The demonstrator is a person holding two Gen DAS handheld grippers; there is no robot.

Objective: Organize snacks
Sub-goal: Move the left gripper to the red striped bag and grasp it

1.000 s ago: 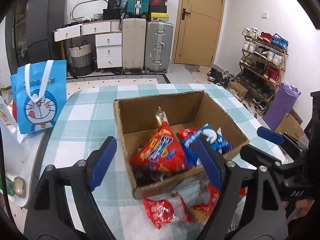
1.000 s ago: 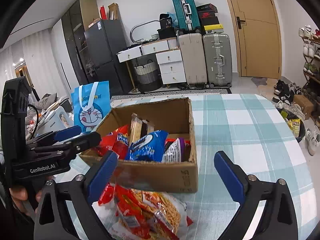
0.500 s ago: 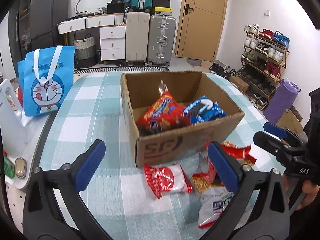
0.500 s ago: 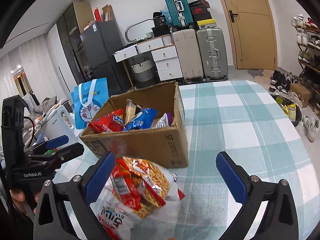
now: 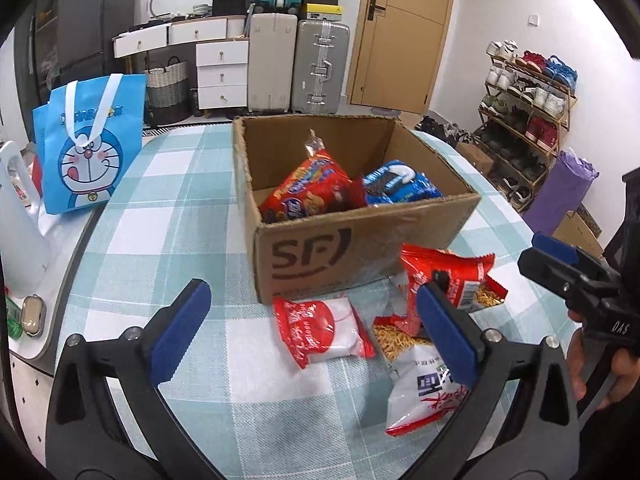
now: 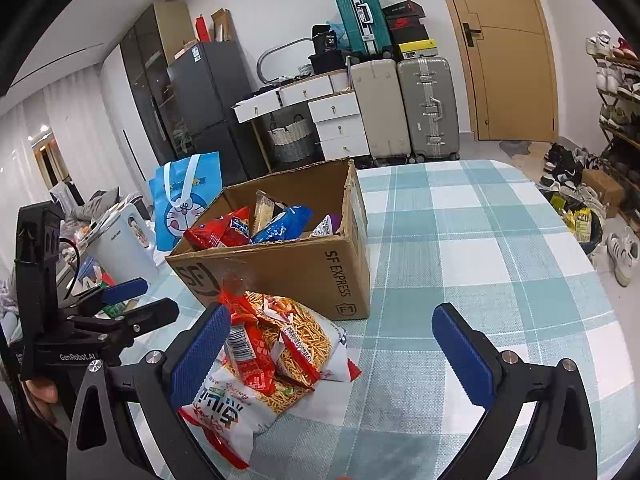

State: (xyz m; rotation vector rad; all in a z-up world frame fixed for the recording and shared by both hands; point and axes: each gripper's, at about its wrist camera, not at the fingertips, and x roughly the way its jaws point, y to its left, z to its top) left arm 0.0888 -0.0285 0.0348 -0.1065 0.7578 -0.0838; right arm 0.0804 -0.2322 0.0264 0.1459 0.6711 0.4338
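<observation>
Both claws, left claw (image 5: 316,330) and right claw (image 6: 334,350), gape empty over checked tablecloth (image 6: 460,240).

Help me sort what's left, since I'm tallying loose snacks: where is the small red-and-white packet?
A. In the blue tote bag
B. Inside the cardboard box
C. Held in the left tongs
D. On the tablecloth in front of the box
D: the red-and-white packet lies flat on the checked tablecloth just in front of the cardboard box, untouched by the open left tongs.

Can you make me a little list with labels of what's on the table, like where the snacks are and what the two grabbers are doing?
box: open brown cardboard box on the checked tablecloth
inside box: red snack packet, blue cookie packet
outside box: small red-and-white packet, pile of noodle-snack bags
left gripper: open, holding nothing
right gripper: open, holding nothing
</observation>
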